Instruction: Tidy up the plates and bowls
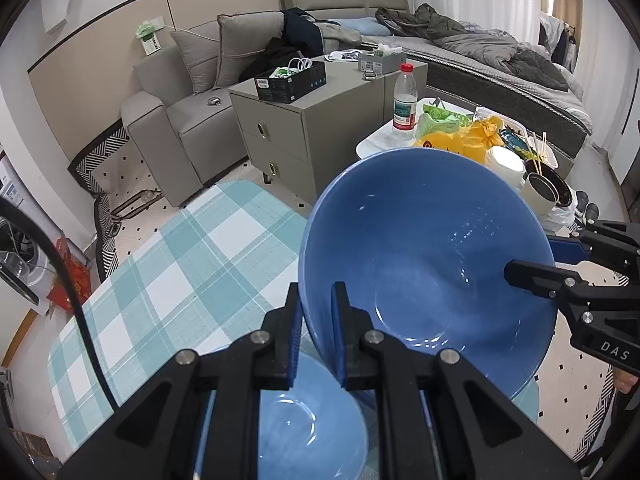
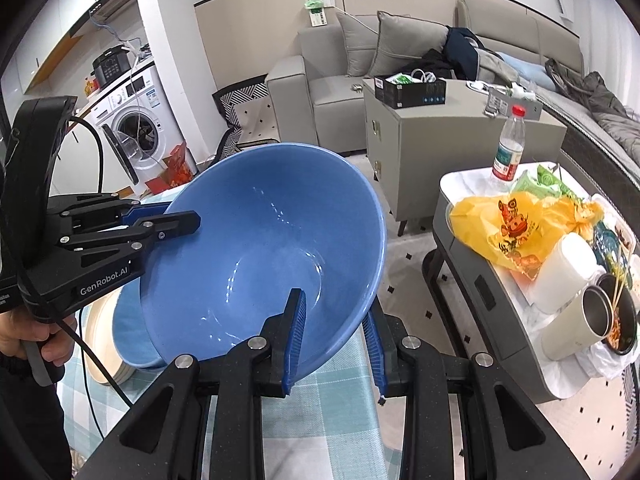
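Observation:
A large blue bowl point(image 1: 432, 256) is held tilted in the air above the checked table. My left gripper point(image 1: 316, 332) is shut on its near rim, one finger inside and one outside. My right gripper point(image 2: 334, 336) is shut on the opposite rim; it shows in the left wrist view point(image 1: 532, 268) at the right. The bowl point(image 2: 260, 256) fills the right wrist view, where the left gripper point(image 2: 176, 220) clamps its left rim. A lighter blue bowl point(image 1: 316, 424) sits on the table under the left gripper. A cream plate point(image 2: 102, 344) lies beside the light blue bowl point(image 2: 130, 332) below the held bowl.
The table has a teal checked cloth point(image 1: 168, 280). A side table point(image 2: 472, 240) to the right carries a water bottle point(image 2: 508, 148), a yellow bag point(image 2: 516, 224), cups and food tubs. A grey cabinet point(image 1: 304, 128) and sofa point(image 1: 180, 120) stand behind.

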Available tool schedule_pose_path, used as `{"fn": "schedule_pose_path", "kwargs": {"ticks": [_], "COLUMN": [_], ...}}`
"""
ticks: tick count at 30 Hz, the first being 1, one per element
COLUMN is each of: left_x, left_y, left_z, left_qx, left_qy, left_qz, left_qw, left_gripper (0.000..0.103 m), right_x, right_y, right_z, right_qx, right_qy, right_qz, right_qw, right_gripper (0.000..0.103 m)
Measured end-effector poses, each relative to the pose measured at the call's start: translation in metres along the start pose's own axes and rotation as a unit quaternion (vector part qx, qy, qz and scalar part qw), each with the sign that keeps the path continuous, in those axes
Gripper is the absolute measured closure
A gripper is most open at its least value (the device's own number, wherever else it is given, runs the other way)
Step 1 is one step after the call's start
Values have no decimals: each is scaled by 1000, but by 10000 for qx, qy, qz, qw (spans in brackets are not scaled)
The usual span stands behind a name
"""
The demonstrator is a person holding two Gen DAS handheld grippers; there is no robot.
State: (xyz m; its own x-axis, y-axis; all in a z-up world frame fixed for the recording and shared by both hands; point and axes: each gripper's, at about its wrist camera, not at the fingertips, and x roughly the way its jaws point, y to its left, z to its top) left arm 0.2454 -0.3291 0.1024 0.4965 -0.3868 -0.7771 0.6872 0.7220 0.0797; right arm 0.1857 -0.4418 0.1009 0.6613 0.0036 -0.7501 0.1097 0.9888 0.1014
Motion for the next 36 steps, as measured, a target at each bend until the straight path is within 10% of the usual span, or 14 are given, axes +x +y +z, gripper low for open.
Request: {"fn": "schedule_pose_path", "kwargs": {"ticks": [36], "left_x": [-61], "left_y": [62], "left_z": [-40], "left_qx": [-458], "left_qy": [-331], "left_qz": [461], "left_qw": [9973], "left_gripper": [91], "right_x": [-20], "right_y": [91], "right_z": [24], "right_qx": [-638], "right_qy": [-223], "right_qz": [201], "right_qw": [9975], "right_gripper": [74]}}
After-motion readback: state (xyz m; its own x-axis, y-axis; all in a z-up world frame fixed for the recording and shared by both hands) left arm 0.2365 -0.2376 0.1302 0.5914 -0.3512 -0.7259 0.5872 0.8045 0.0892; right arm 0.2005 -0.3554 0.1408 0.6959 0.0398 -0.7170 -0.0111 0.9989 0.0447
